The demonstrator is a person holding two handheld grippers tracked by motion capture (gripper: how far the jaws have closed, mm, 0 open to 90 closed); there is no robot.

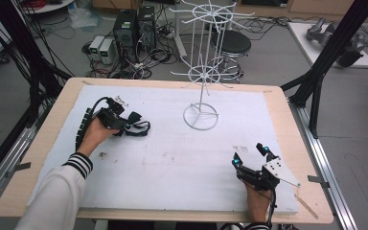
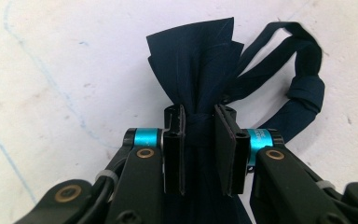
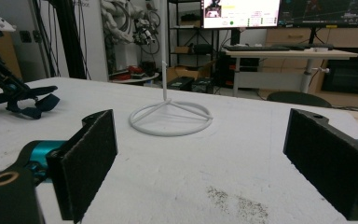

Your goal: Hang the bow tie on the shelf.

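A dark navy bow tie (image 1: 135, 122) lies on the white foam board at the left. My left gripper (image 1: 123, 124) is shut on it. In the left gripper view the two jaws (image 2: 199, 116) squeeze the bow tie (image 2: 200, 60) at its middle knot, and its strap (image 2: 303, 79) loops off to the right. My right gripper (image 1: 250, 154) rests near the front right of the board, open, with nothing between its pads (image 3: 203, 135). A white wire display rack (image 1: 200, 72) stands mid-board on a ring base (image 3: 170, 116). The bow tie (image 3: 32, 100) also shows far left in the right gripper view.
The foam board (image 1: 172, 163) covers a wooden table (image 1: 52, 124). Black frame posts (image 1: 326, 57) stand at the table's right and left. Computers, cables and a stool (image 1: 231, 44) are on the floor beyond. Dirt specks (image 3: 235, 200) mark the board near my right gripper.
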